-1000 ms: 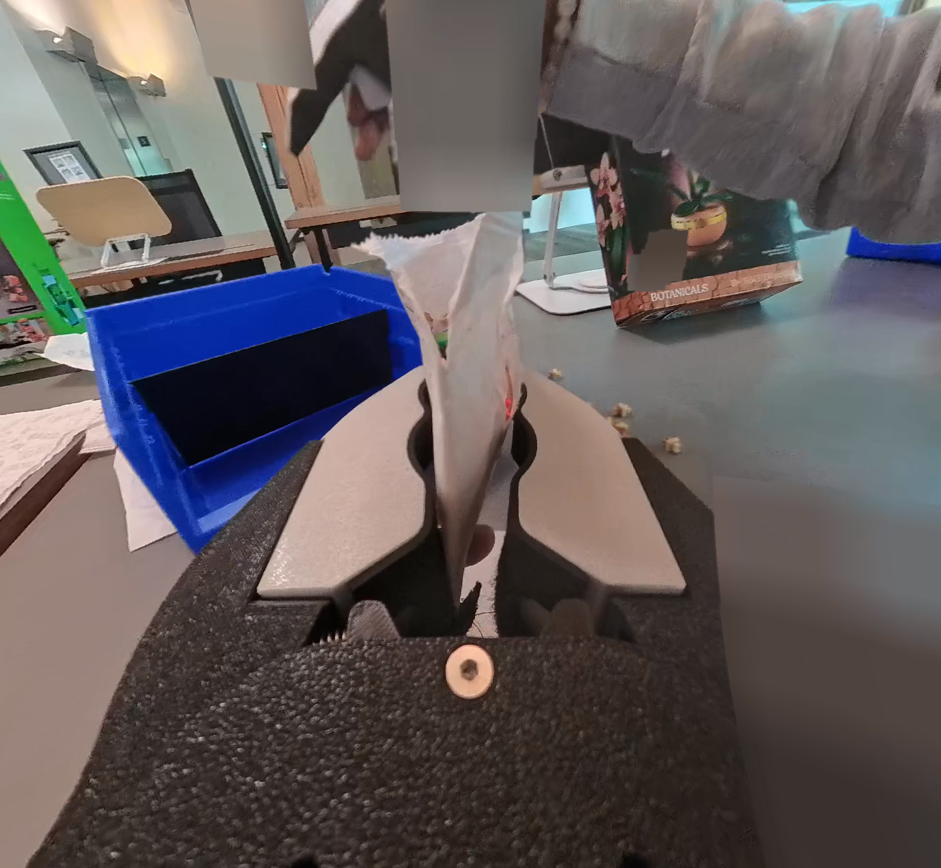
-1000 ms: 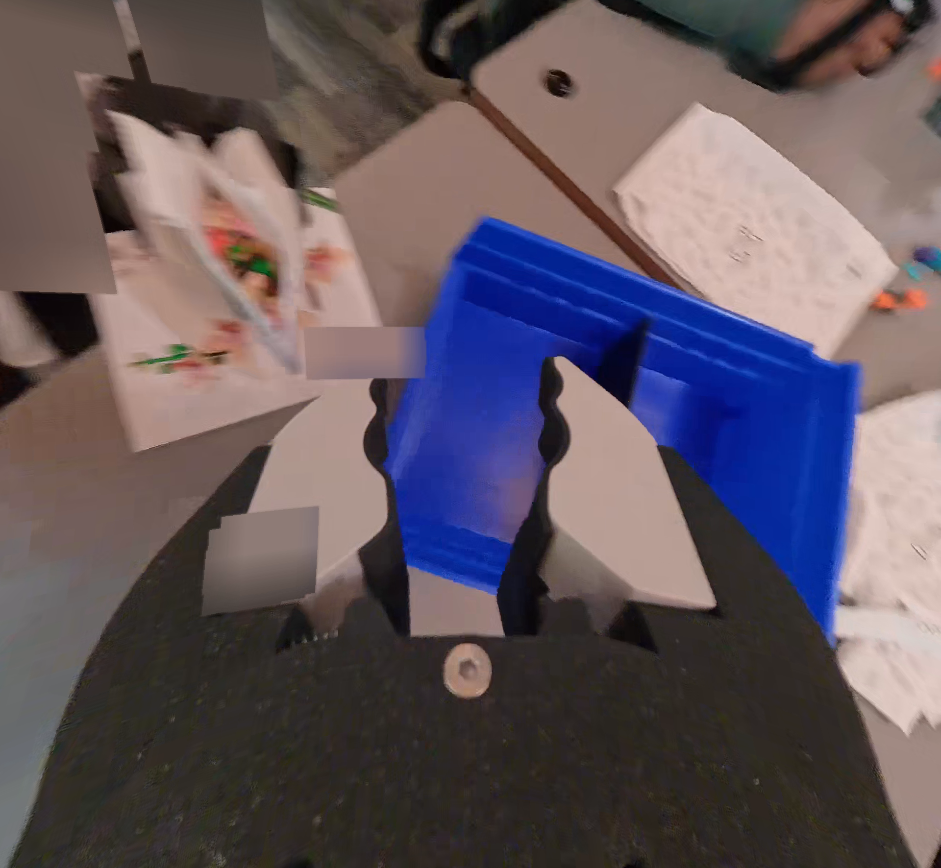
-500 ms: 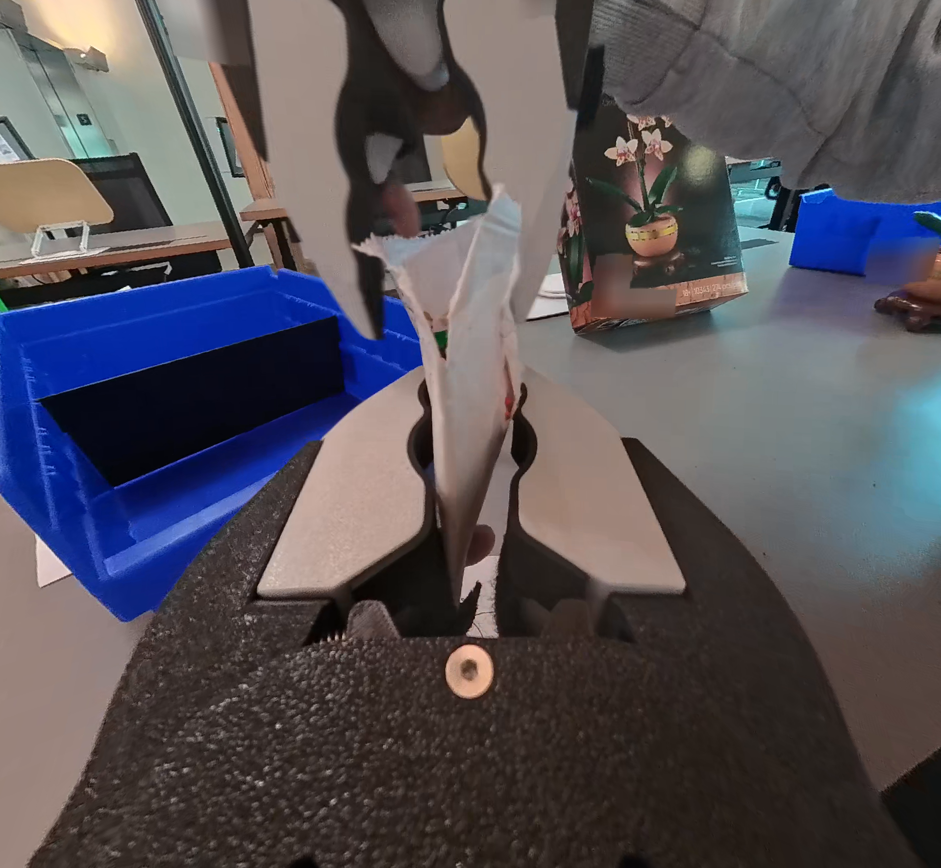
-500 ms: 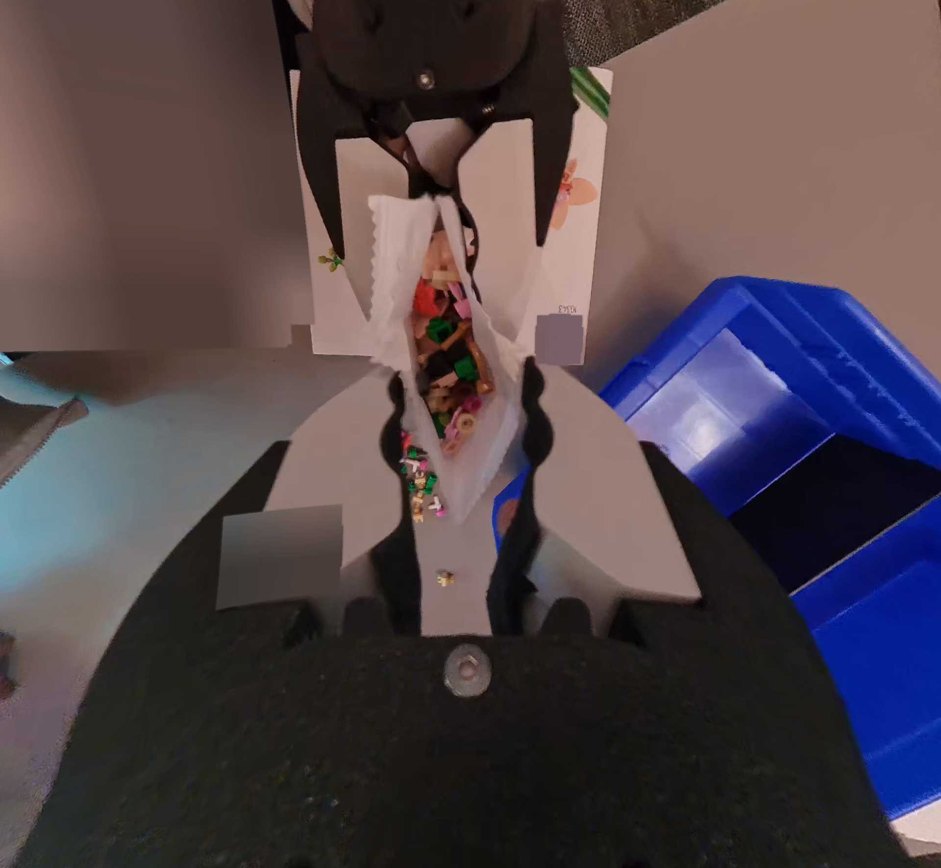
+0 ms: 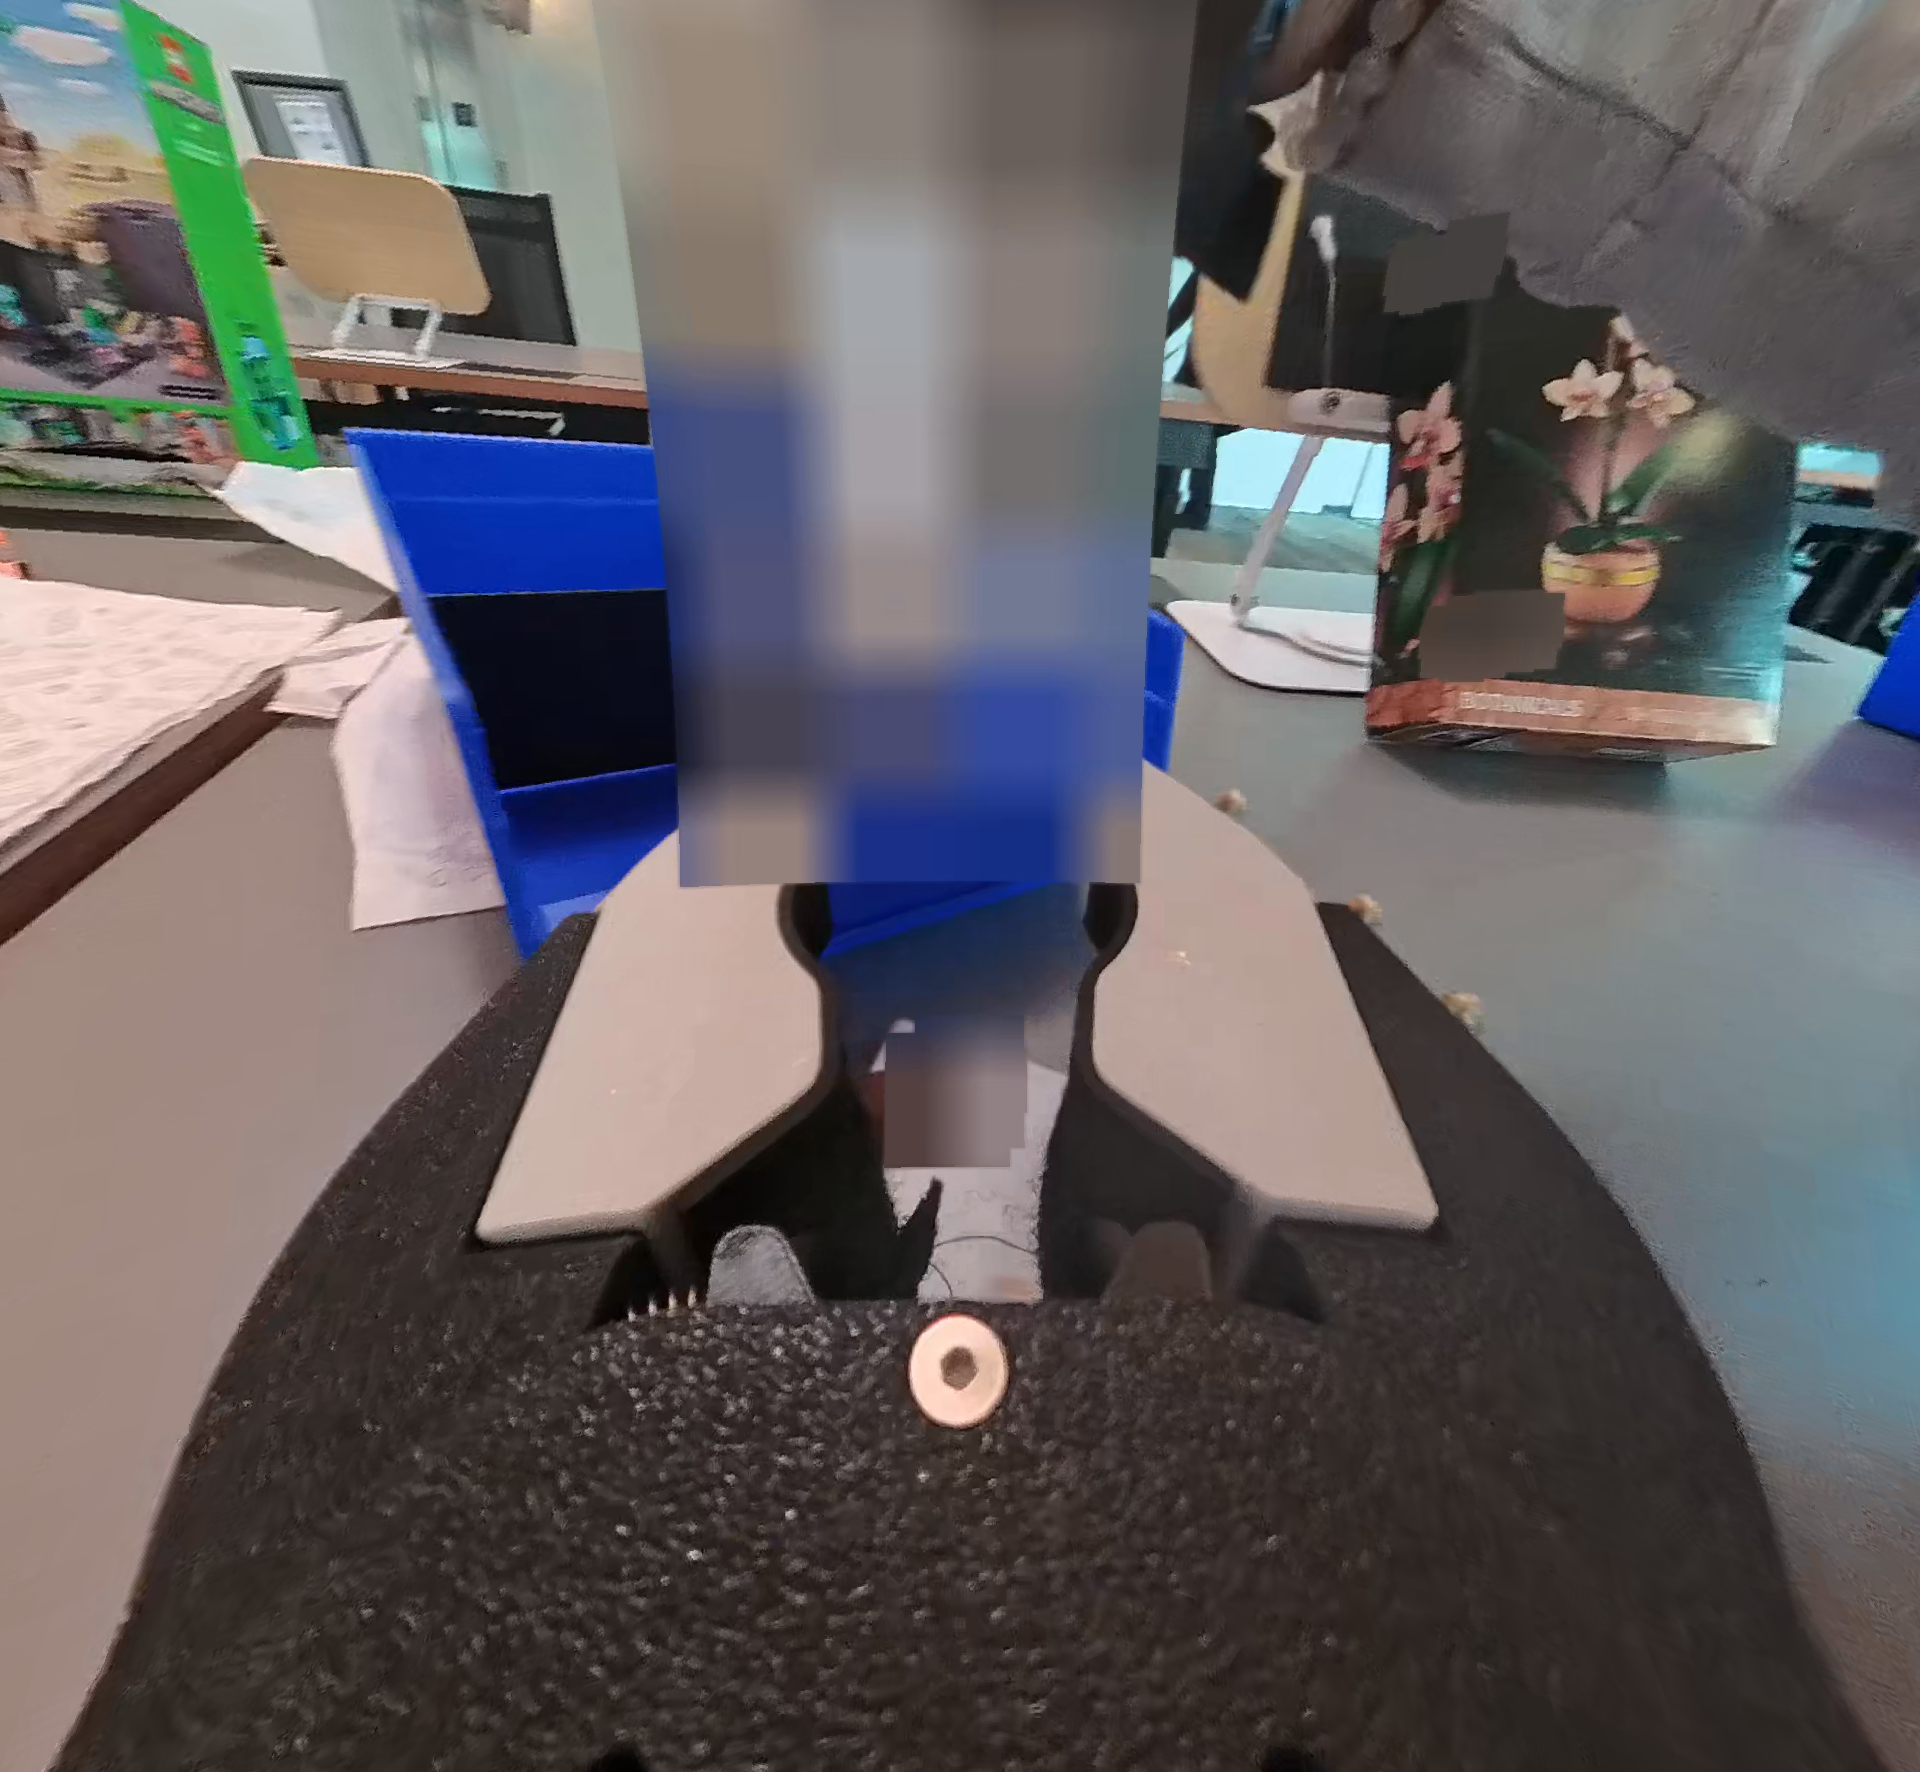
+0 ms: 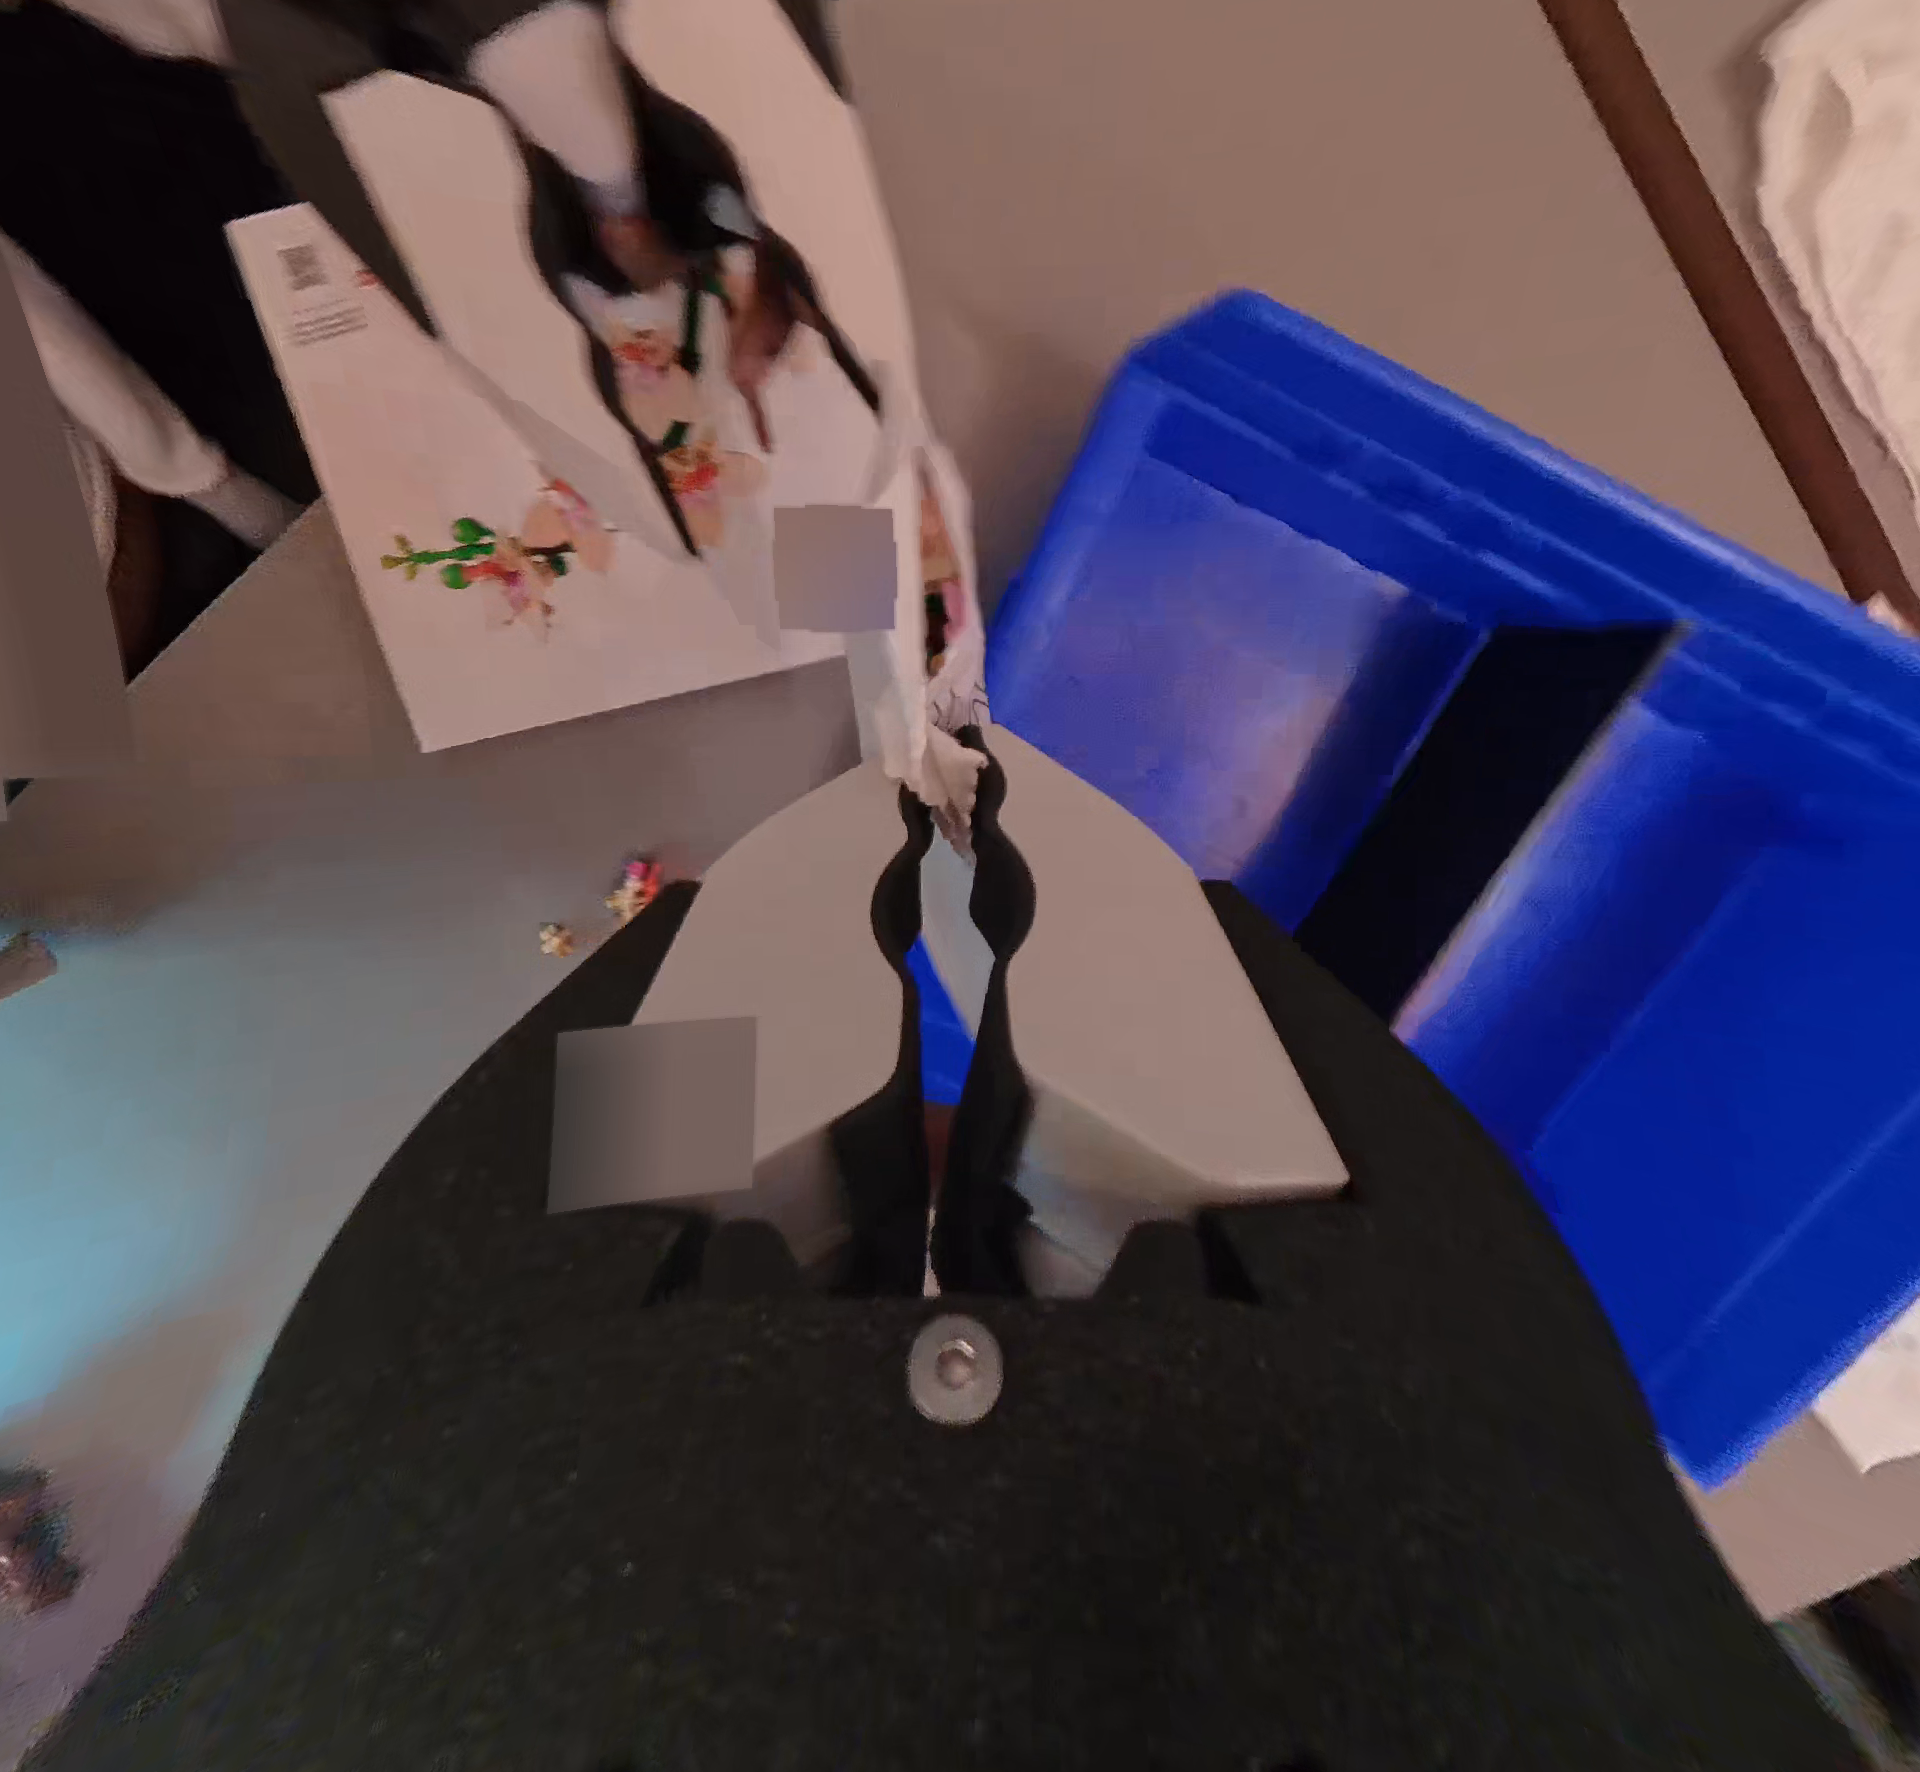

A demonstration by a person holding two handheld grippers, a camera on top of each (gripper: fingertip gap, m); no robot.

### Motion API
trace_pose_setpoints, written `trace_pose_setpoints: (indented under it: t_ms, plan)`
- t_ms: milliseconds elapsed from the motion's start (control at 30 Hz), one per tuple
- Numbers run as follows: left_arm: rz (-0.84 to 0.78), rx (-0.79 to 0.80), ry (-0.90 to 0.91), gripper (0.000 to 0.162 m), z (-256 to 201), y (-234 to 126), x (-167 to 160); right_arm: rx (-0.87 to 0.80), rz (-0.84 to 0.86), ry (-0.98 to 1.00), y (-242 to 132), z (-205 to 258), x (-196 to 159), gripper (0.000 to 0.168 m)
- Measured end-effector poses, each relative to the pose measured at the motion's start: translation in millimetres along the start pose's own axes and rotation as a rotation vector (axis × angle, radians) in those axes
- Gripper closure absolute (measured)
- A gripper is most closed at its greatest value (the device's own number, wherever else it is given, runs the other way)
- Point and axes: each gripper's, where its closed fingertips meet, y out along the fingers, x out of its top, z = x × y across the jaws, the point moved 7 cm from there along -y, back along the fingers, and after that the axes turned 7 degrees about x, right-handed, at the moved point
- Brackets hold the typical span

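My right gripper (image 6: pixel 940 772) is shut on the top edge of a small white paper bag (image 6: pixel 894 683) that holds small coloured pieces. The bag hangs beside the near left corner of a blue bin (image 6: pixel 1558 787). My left gripper (image 5: pixel 956 901) is open with nothing showing between its fingers, low over the grey table and facing the blue bin (image 5: pixel 540 579). It also shows in the right wrist view (image 6: pixel 748 455), blurred, fingers apart, just beyond the bag. A mosaic patch hides the middle of the left wrist view.
A white booklet with flower pictures (image 6: pixel 520 559) lies on the table under the left gripper. A dark box with orchid pictures (image 5: pixel 1579 559) stands at the right and a green box (image 5: pixel 156 268) at the far left. Paper towels (image 5: pixel 104 683) lie left of the bin. Small loose pieces (image 6: pixel 634 881) are scattered on the table. There is about 8 cm between the tips of the two grippers.
The left gripper opened and let go of the bag. The right gripper came down over the bag, shut on its top edge and now carries it beside the blue bin.
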Motion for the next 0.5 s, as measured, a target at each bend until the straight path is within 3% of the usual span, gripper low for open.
trace_pose_setpoints:
  t_ms: [267, 500]
  plan:
    - [0.022, 0.033, 0.082, 0.117, 2.2, -5.0, -4.6, -0.128, 0.159, 0.396, 21.5, -96.3, -31.7, 0.163]
    - [0.052, 0.023, 0.164, 0.118, -3.0, -2.4, -10.2, -0.185, 0.352, 0.474, 49.0, -126.9, -27.0, 0.163]
